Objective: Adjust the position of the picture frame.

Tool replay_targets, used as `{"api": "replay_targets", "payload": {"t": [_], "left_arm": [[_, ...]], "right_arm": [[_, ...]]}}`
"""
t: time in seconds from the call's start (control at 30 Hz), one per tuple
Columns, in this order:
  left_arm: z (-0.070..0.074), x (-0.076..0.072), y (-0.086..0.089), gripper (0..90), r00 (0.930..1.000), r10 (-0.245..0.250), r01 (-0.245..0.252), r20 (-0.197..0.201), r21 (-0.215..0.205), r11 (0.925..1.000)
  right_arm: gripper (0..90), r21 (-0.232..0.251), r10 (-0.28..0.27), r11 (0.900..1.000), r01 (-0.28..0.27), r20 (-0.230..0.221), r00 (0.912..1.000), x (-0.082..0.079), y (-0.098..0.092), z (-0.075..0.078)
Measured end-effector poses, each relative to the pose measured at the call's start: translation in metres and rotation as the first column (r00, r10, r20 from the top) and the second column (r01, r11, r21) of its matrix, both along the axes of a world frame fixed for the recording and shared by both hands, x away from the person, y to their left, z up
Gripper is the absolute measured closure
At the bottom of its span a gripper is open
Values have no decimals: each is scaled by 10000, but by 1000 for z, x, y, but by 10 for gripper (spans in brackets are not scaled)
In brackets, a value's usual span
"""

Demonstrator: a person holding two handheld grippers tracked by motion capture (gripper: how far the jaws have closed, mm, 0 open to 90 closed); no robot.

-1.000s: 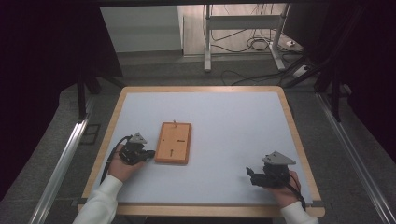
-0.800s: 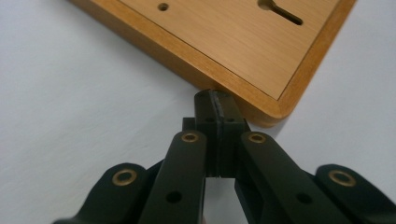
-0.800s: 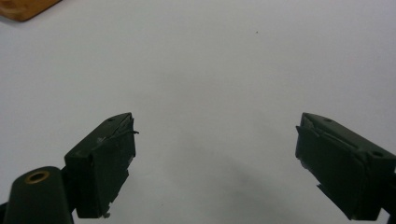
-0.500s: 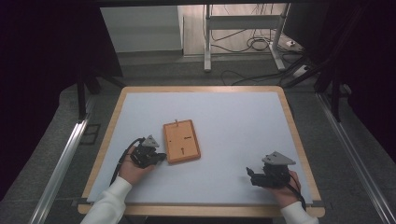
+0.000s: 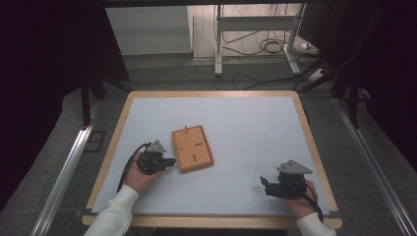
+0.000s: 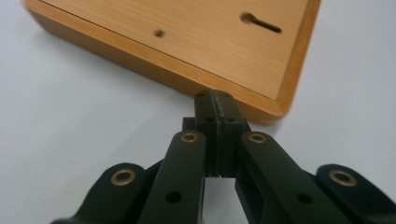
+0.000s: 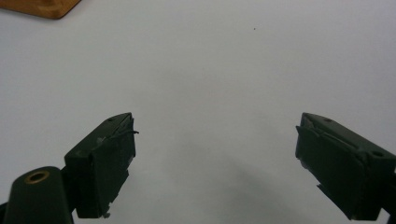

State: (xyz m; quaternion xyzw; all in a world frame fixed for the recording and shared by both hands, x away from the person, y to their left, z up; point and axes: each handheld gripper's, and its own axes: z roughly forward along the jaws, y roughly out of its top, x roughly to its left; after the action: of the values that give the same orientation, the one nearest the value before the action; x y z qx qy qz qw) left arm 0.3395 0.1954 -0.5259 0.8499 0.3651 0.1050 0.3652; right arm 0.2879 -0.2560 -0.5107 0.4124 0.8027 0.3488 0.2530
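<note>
Over the table, high view: one wooden board (image 5: pixel 193 148) mid-table, long axis running away from me, tilted a bit. My left gripper (image 5: pixel 167 162) sits just beside its near-left edge, way nearer than my right gripper (image 5: pixel 266 186).
Left gripper view: jaws have just been cracking open, basically together, nothing between them, tips at the board's side.
Right gripper view: jaws wide apart, empty, board corner far off.
</note>
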Motion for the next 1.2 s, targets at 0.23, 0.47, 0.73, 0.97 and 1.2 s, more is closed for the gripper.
{"api": "replay_targets", "payload": {"t": [0.23, 0.47, 0.73, 0.97, 1.2], "left_arm": [[5, 17, 1, 457, 9954, 839, -818, 459, -452, 9956], [13, 45, -10, 382, 9950, 808, -778, 585, -507, 9957], [17, 83, -22, 351, 9946, 745, -717, 717, -406, 9966], [14, 105, -27, 436, 9966, 405, -375, 721, -427, 9984], [7, 118, -32, 633, 9965, 95, -60, 832, -431, 9991]], "right_arm": [[123, 41, 20, 10000, -20, 32, 10000, 0, 0, 1], [123, 40, 58, 10000, -58, 44, 10000, -1, 1, 1], [123, 29, 63, 10000, -63, 30, 10000, -2, 1, 0], [123, 14, 9, 10000, -9, -16, 10000, -1, 0, -1], [122, 14, 27, 10000, -27, -35, 10000, -1, 1, -1]]}}
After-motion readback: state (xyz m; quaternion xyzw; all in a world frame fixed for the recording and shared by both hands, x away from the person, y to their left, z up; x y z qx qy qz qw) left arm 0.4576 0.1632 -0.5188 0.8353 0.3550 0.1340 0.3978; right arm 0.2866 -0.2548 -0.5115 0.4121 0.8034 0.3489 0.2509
